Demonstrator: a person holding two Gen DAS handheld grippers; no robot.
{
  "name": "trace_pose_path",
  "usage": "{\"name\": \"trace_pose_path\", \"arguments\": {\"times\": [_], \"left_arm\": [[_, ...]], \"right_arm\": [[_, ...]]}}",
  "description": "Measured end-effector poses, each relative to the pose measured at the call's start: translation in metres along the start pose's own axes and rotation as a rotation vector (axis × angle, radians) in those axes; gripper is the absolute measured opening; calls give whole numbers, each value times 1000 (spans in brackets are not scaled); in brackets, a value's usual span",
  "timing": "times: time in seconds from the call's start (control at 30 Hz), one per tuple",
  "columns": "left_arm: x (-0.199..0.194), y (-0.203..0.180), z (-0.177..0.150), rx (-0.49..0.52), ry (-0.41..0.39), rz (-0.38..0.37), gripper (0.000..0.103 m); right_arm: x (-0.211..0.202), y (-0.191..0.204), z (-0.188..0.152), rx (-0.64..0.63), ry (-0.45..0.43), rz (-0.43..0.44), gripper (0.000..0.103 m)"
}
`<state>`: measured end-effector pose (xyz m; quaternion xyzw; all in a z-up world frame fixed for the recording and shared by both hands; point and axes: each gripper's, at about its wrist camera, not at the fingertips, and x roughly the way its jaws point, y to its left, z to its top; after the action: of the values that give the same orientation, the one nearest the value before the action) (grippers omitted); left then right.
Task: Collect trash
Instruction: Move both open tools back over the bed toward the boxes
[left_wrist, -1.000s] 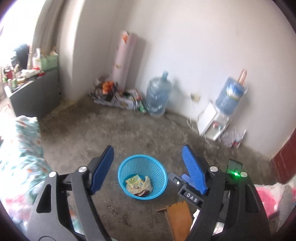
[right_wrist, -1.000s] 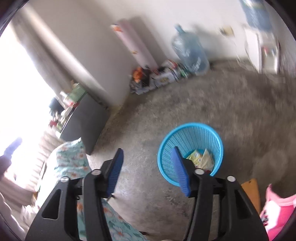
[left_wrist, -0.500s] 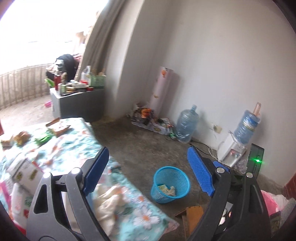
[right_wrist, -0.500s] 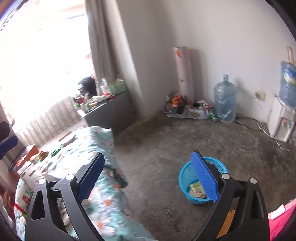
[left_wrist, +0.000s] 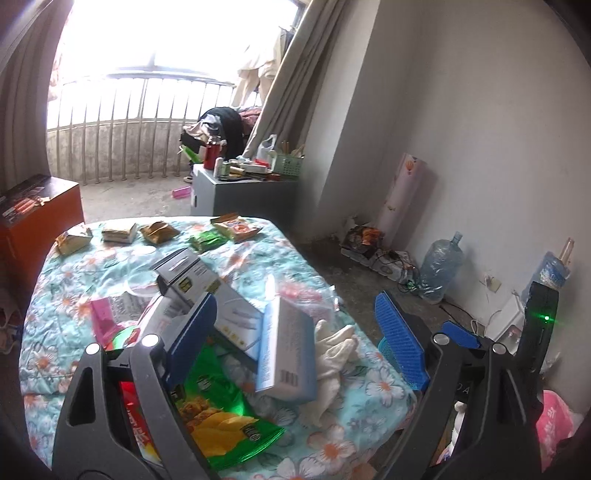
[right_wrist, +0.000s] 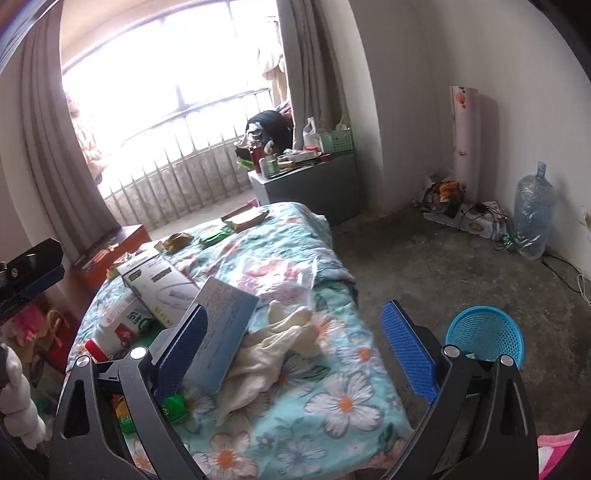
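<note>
A bed with a teal flowered blanket (left_wrist: 354, 424) carries the trash: a green chip bag (left_wrist: 221, 417), a light blue box (left_wrist: 286, 354) standing on edge, a crumpled white cloth (left_wrist: 332, 354), white boxes (left_wrist: 192, 277) and several snack packets (left_wrist: 159, 232) along the far edge. My left gripper (left_wrist: 293, 299) hangs open above the blue box and holds nothing. My right gripper (right_wrist: 293, 310) is open too, over the white cloth (right_wrist: 280, 339) and beside the blue box (right_wrist: 225, 325). The blue mesh basket (right_wrist: 484, 336) stands on the floor right of the bed, with wrappers inside.
A grey cabinet (left_wrist: 243, 195) loaded with bottles stands past the bed by the balcony railing. A water bottle (left_wrist: 439, 269) and floor clutter (left_wrist: 369, 243) line the right wall. An orange-brown box (left_wrist: 37, 214) sits left of the bed. Bare concrete floor (right_wrist: 443, 266) lies around the basket.
Both views have swung up and left, from the blue basket on the floor to the bed with its trash. The right jaws have spread wider. Nothing was picked up.
</note>
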<state>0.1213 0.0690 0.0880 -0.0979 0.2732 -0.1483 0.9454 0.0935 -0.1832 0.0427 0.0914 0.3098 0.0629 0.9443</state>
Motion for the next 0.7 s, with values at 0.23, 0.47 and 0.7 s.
{"name": "trace_pose_path", "arguments": {"times": [0.23, 0.47, 0.7], "left_arm": [[-8, 29, -15, -34, 21, 94, 83], [-10, 42, -22, -34, 32, 126, 84], [-5, 51, -23, -45, 41, 135, 84]], "right_arm": [[7, 27, -11, -24, 42, 89, 93], [16, 41, -17, -45, 81, 117, 93], [25, 44, -20, -45, 107, 127, 93]]}}
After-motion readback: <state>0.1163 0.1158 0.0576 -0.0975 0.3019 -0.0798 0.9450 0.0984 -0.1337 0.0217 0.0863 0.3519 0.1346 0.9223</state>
